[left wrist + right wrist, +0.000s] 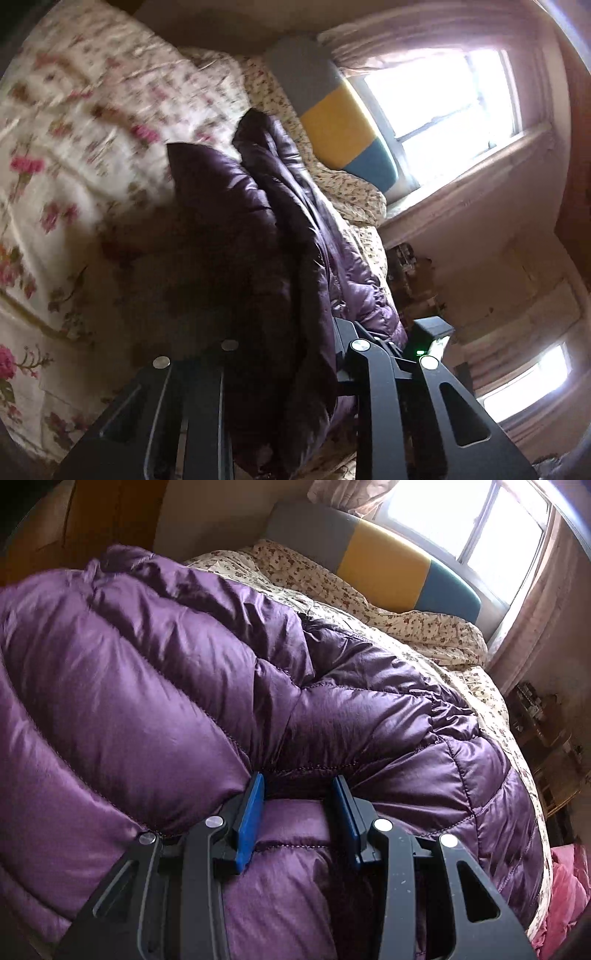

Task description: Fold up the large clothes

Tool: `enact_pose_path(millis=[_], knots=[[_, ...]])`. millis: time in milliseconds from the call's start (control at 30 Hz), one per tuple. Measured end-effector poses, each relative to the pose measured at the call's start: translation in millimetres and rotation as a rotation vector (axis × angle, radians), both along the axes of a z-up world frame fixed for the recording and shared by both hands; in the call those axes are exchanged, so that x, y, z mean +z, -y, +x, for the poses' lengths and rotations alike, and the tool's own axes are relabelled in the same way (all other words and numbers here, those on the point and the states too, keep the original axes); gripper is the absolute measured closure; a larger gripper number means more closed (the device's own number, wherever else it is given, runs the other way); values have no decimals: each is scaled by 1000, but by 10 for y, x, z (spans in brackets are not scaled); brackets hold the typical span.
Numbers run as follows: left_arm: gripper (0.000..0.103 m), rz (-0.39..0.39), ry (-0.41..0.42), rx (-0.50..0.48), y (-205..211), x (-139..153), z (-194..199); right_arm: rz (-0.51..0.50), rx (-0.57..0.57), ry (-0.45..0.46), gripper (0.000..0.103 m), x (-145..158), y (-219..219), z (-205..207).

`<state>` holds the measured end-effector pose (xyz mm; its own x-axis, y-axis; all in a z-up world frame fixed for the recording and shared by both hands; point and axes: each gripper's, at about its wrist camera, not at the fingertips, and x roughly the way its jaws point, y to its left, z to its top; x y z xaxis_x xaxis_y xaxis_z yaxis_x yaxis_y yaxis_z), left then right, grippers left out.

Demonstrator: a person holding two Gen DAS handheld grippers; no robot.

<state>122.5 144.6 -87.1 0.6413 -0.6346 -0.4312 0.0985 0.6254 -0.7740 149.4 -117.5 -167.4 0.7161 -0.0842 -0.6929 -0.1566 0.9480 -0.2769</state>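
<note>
A shiny purple quilted down jacket (184,664) lies bunched across the bed and fills most of the right wrist view. My right gripper (299,801) is shut on a puffy fold of it, which bulges between the blue pads (251,819). In the left wrist view a dark fold of the same jacket (229,229) rises up between the fingers of my left gripper (291,332) and drapes over them. The fabric hides the left fingertips, and that gripper looks shut on the cloth.
The bed carries floral bedding (74,147), with a small-print quilt (406,627) toward the grey, yellow and teal headboard (388,565). A bright window (480,524) is behind it. A cluttered shelf (535,709) stands at the right, and pink cloth (569,893) lies at the bed's lower right.
</note>
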Motion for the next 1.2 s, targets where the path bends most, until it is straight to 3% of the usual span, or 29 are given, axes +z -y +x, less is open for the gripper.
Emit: enact_pose_path(millis=[233,367,567,867,1200], knots=[[82,78,116,-81,456,606,97,48,2,-22,65,90,105,29],[83,114,162,-136,783,859,200,97,-2,-34,47,237,286,25],[83,172,194,-216,1268,1057,347,144,-55,9,37,566,794,-196],[83,285,195,-339,2124,1031,531,80,-252,21,32,770,1692,-520],[83,389,123,-498,3150,621,777,98,-423,-33,31,676,2474,-836]])
